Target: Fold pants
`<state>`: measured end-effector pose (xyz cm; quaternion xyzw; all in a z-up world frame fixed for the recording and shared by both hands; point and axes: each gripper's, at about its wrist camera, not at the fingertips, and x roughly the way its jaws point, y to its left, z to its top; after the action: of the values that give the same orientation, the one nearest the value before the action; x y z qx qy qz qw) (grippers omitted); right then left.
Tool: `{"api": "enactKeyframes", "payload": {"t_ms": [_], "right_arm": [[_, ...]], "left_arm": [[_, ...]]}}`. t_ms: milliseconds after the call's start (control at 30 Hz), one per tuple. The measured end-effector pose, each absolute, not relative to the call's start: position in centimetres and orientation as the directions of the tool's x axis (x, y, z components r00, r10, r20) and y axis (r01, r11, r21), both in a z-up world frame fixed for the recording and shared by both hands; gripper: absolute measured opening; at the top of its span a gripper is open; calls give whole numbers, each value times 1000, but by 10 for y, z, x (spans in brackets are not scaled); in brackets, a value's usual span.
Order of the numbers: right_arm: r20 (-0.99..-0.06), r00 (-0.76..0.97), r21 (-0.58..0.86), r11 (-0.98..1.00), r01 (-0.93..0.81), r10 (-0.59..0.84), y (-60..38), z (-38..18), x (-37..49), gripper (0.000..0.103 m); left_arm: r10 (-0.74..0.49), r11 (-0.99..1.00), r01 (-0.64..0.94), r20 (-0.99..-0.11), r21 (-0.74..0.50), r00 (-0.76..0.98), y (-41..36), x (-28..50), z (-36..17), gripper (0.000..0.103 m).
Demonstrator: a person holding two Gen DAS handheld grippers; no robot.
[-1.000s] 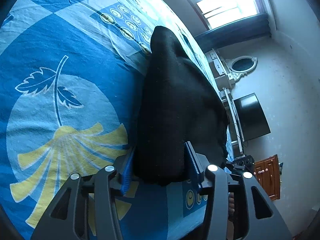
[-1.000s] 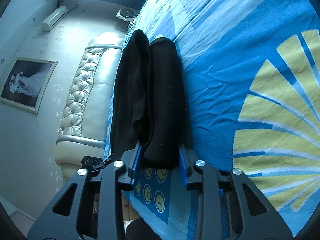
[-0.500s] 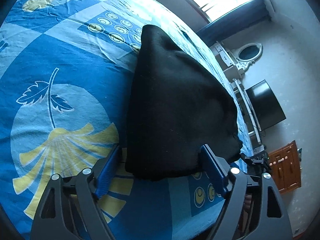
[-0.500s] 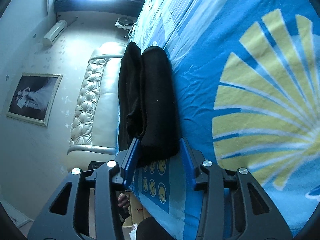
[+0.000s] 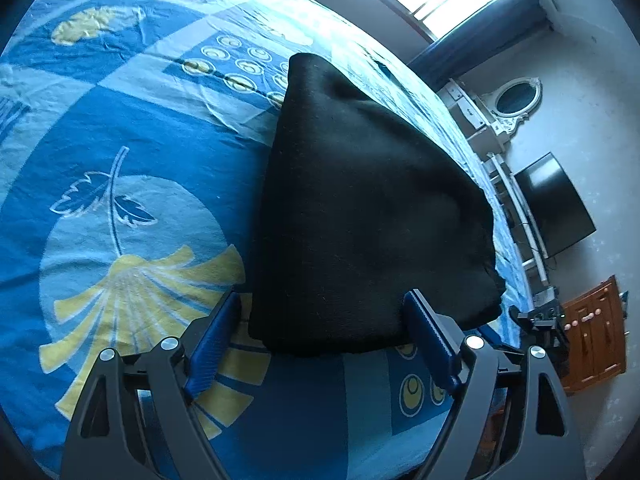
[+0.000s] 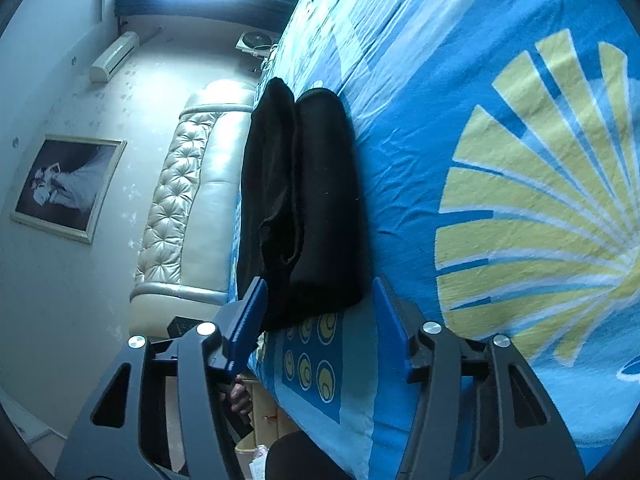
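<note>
The black pants [image 5: 360, 208] lie folded in a compact stack on the blue patterned bedspread [image 5: 120, 160]. In the left wrist view my left gripper [image 5: 322, 320] is open, its blue pads standing either side of the stack's near edge without pinching it. In the right wrist view the pants [image 6: 316, 200] show as a layered fold seen edge-on. My right gripper [image 6: 318, 300] is open too, its pads flanking the near end of the fold.
A padded cream headboard [image 6: 188, 208] and a framed picture [image 6: 64, 184] are to the left in the right wrist view. A dark TV [image 5: 552, 208], white shelf and wooden cabinet [image 5: 596, 332] stand beyond the bed edge.
Both grippers have opened and let go of the pants, which now rest flat on the bed. Both have drawn back slightly from the fold.
</note>
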<state>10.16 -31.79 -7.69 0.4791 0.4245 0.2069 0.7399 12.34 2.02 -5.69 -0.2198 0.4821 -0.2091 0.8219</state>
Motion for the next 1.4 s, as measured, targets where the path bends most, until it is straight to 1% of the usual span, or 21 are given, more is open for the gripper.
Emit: {"api": "enactKeyframes", "payload": {"t_ms": [200,267,333,433,500,633,767,833,900,1000,1067,1133,1167,1200,1233,1300,1400], "right_arm": [[-429,551,883,460,91,715,-315,-75,104,60],[-433,557,881,464,93,709,-319,-74,107,64],[-428,572,881,464,92,700,-326,-70,112,73],[-452,577,861,503,82,680,-335,-62,130,80],[-470,571,849,521,84,674,-339,-60,149,81],[-479,557,840,539,66,678,-340,-61,191,82],[-491,548,825,564,42,677,-335,-63,229,83],[-494,549,816,578,26,674,-332,-62,247,87],[-493,546,815,580,15,678,-331,-63,262,89],[-491,525,817,576,0,696,-326,-64,282,89],[-487,503,823,568,-10,714,-320,-64,292,84],[-521,479,806,592,5,706,-318,-68,298,54],[-532,472,801,598,12,703,-319,-70,299,49],[-533,468,802,598,13,705,-322,-73,300,41],[-531,469,805,593,18,706,-325,-76,300,38],[-507,481,823,567,24,715,-331,-82,297,36],[-502,490,825,564,26,712,-333,-86,295,35]], "left_arm": [[-496,859,154,-723,-488,481,17,118,-48,82],[-478,872,163,-731,-462,487,18,116,-44,82],[-475,874,163,-730,-458,491,25,117,-37,82],[-495,852,146,-685,-502,534,48,120,-28,82],[-490,850,128,-681,-510,544,62,129,-28,82],[-514,838,114,-701,-534,494,69,171,-38,82],[-508,850,137,-725,-508,465,58,213,-47,82],[-508,852,148,-725,-502,466,50,234,-49,82],[-504,857,161,-731,-489,459,42,249,-51,82],[-489,871,189,-755,-454,437,25,270,-54,82],[-489,872,209,-761,-443,427,16,281,-55,82],[-486,874,214,-768,-437,417,10,289,-56,84],[-480,877,210,-774,-432,412,8,293,-57,86],[-476,879,208,-779,-429,409,6,296,-58,86],[-474,880,212,-781,-424,406,4,298,-58,86],[-468,884,226,-786,-410,404,1,302,-58,88],[-452,892,226,-797,-392,401,-2,306,-62,88]]}}
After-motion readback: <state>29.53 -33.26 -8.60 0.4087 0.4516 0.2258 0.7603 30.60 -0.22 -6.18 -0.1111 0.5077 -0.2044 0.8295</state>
